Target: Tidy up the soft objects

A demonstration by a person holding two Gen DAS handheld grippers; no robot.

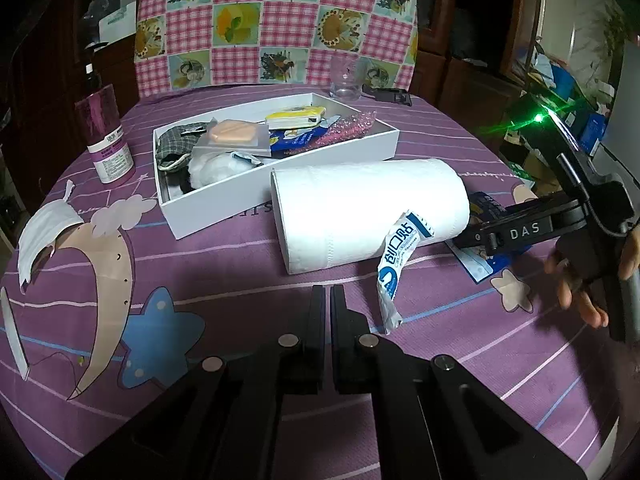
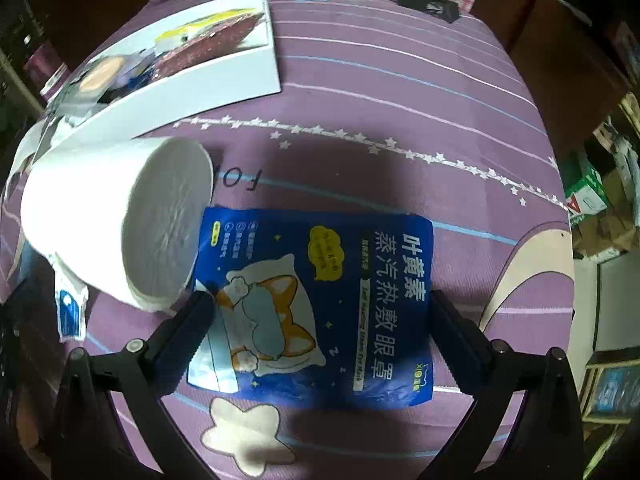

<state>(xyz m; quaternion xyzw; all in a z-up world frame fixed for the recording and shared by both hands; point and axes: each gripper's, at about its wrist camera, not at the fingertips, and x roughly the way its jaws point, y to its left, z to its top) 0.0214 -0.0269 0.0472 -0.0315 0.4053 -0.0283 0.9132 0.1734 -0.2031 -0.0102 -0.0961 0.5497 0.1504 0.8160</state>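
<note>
1. Straddling the blue eye-mask pouch [image 2: 320, 300], the right gripper [image 2: 320, 308] is shown with jaws spread wide, nothing clamped; the pouch lies flat on the purple tablecloth [image 2: 400, 100].
2. The left gripper [image 1: 328, 300] is seen fully closed and empty above the cloth.
3. A bandage sachet [image 1: 394, 268] is propped against the toilet paper roll [image 1: 360, 212], which lies on its side.
4. Beyond, the white box [image 1: 224, 204] is seen holding assorted soft items.
5. A face mask [image 1: 40, 236] is seen at the cloth's left edge.

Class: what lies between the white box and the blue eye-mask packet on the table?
The paper roll lies on its side between the white box and blue packet; the left wrist view shows it best.
</note>
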